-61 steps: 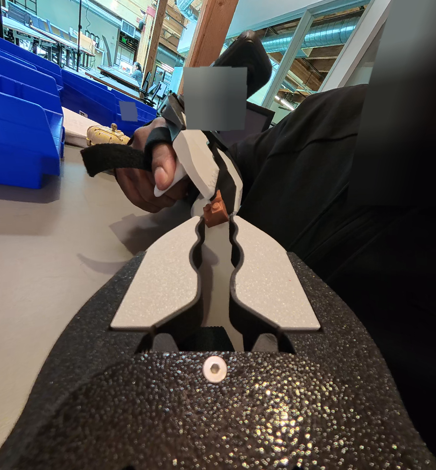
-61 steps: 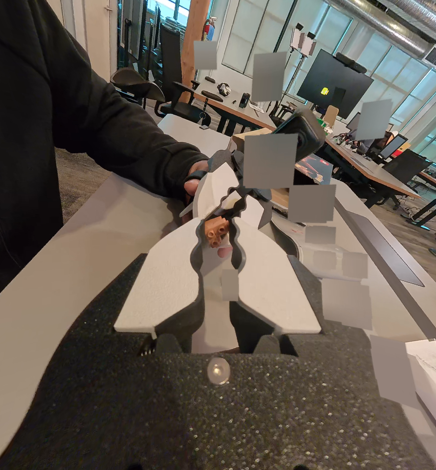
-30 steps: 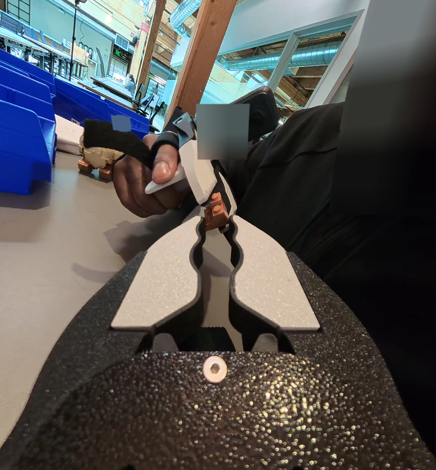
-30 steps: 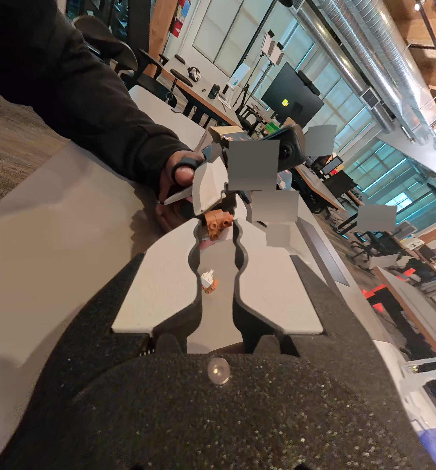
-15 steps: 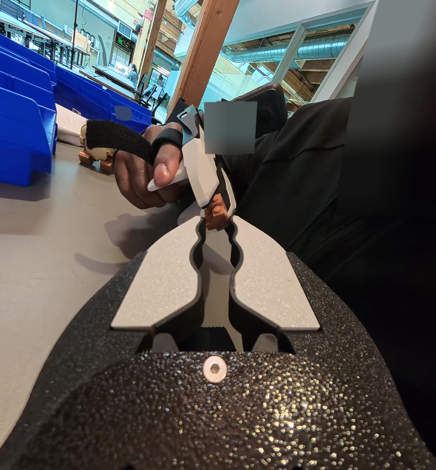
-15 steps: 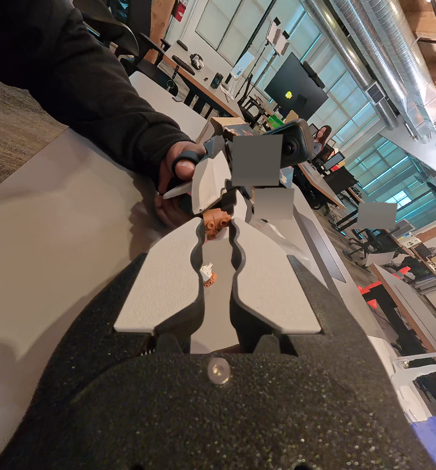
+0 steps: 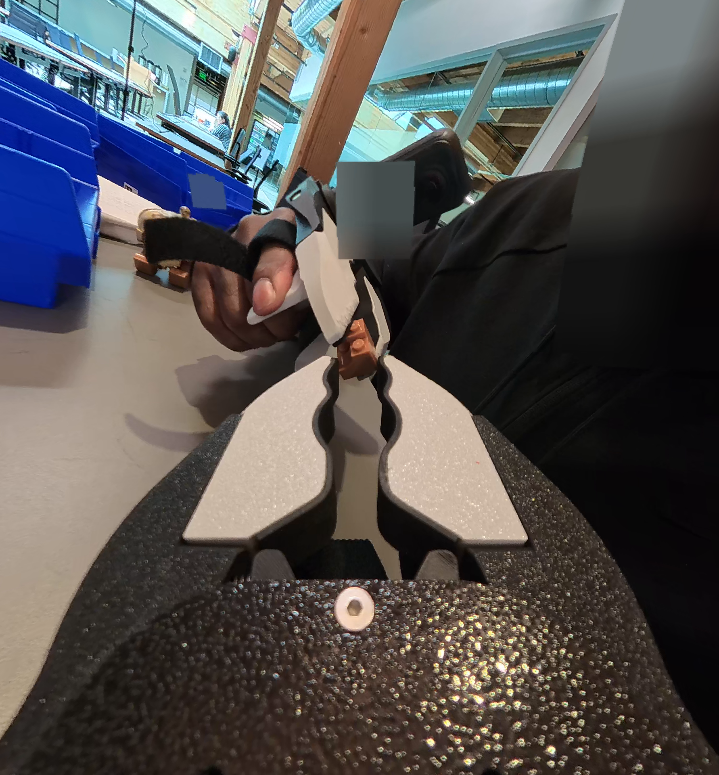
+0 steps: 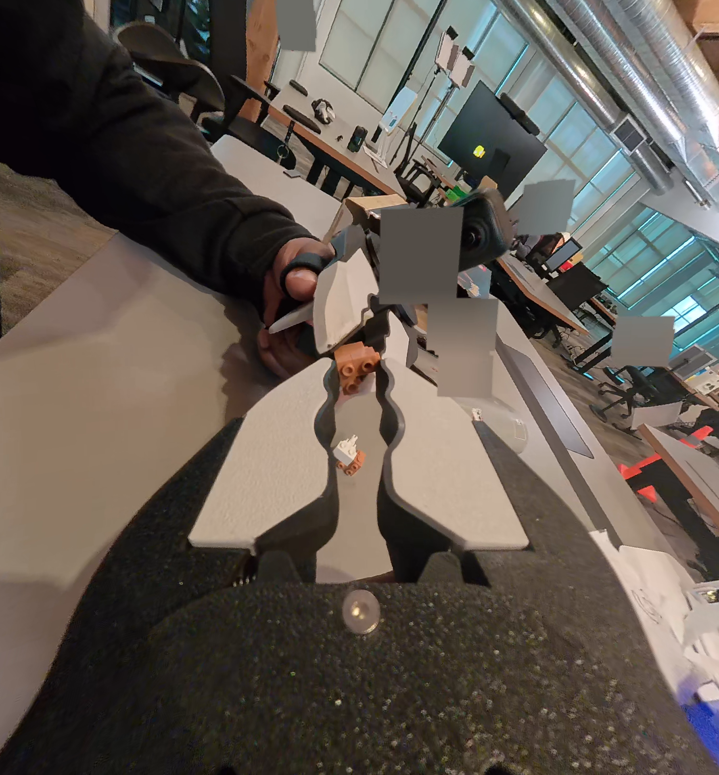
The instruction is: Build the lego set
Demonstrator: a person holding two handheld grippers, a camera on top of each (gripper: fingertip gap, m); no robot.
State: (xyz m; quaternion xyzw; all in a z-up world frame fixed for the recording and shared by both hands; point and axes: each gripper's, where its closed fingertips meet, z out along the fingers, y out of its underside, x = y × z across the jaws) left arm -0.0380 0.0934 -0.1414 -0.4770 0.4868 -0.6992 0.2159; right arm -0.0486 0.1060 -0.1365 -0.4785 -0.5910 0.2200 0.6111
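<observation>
Blue bins point(image 7: 31, 218) stand on the grey table point(image 7: 56, 419), far behind the brown toy bricks point(image 7: 355, 350); what is inside them is hidden. The room is a big office with desks and a wooden post point(image 7: 332, 88). The left gripper point(image 7: 355, 367) and the right gripper point(image 8: 355, 369) meet tip to tip, both pinching the brown toy bricks, which have round studs, while a small white and brown piece point(image 8: 349, 455) lies on the table below them.

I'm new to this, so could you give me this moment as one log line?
left gripper: shut on brown brick piece | right gripper: shut on same piece | white-and-brown brick bit lies on table below
</observation>
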